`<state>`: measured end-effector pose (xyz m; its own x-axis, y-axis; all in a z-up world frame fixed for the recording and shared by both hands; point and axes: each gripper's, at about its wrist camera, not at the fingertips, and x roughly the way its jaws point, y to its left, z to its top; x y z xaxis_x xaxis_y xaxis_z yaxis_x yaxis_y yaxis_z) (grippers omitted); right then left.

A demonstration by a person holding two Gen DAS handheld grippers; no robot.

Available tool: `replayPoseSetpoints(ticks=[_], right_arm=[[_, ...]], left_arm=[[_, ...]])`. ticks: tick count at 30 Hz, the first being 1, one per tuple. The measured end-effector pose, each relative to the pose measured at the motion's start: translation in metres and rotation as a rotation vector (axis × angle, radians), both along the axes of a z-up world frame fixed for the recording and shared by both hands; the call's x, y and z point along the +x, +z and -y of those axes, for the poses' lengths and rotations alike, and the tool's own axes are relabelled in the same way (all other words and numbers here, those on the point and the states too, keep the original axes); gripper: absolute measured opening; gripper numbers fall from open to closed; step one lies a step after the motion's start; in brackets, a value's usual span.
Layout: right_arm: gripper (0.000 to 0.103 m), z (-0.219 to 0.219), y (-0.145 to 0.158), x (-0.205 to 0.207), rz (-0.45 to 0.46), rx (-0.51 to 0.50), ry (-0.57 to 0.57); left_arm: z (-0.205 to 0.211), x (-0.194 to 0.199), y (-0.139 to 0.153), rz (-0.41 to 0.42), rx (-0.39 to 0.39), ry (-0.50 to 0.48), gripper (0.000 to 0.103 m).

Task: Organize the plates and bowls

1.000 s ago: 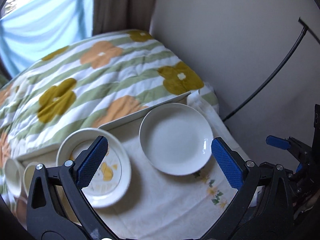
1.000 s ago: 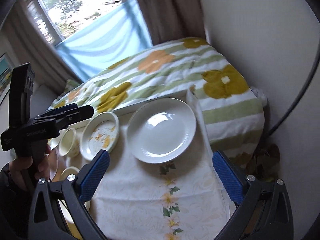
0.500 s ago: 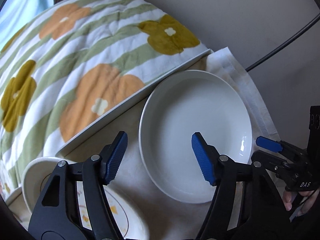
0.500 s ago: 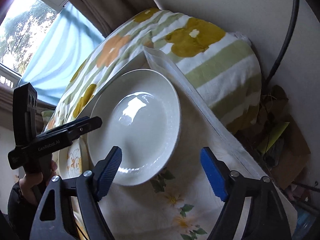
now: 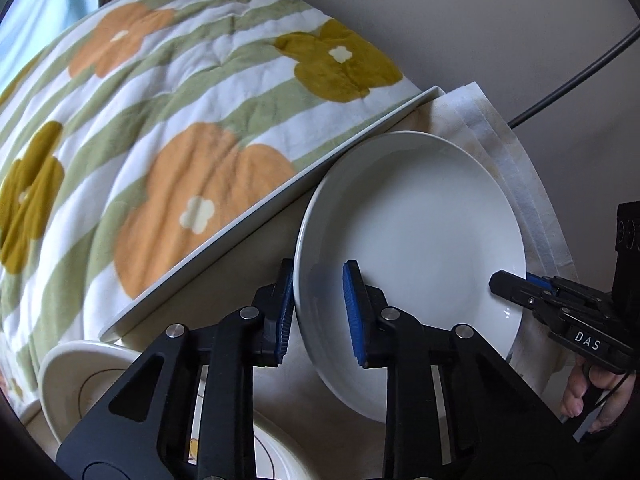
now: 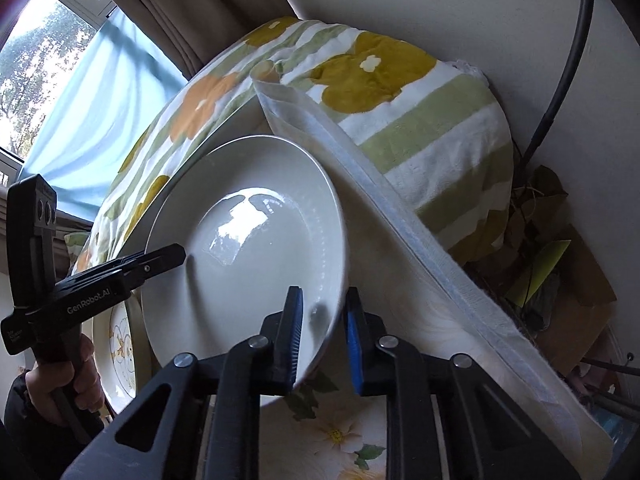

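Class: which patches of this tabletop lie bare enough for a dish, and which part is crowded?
Bare cloth lies right of the white plate, up to the hem. The strip between plate and board is narrow. The flowered dish crowds the left.

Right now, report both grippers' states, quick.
Left gripper: jaws just closed, shut on the white plate at its left rim.
Right gripper: jaws just closed, shut on the same plate's right rim.

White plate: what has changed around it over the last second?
Both came down onto the white plate with jaws just closing: the left hand-held gripper now clamps its left rim, the right hand-held gripper its right rim. The plate looks unmoved on the tablecloth; the patterned bowl is unmoved.
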<state>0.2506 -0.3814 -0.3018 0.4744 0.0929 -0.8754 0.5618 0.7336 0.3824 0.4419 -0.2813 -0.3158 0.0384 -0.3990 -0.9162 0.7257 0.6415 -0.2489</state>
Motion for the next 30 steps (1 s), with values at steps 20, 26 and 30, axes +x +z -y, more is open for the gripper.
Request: replayPoseSetpoints(ticks=[20,26,30], right_arm=[[0.019,-0.011,0.054,-0.007,0.122,-0.093,0.169],[0.019,-0.022,0.098,-0.014,0.190,-0.106,0.299],[0.019,-0.041,0.126,-0.021,0.236,-0.117,0.429]], left_arm=[[-0.028,-0.036,0.073,0.166,-0.031,0.103,0.021],[-0.063,-0.076,0.122,0.230,-0.048,0.242,0.021],[-0.098,-0.113,0.147,0.271,-0.054,0.361,0.021]])
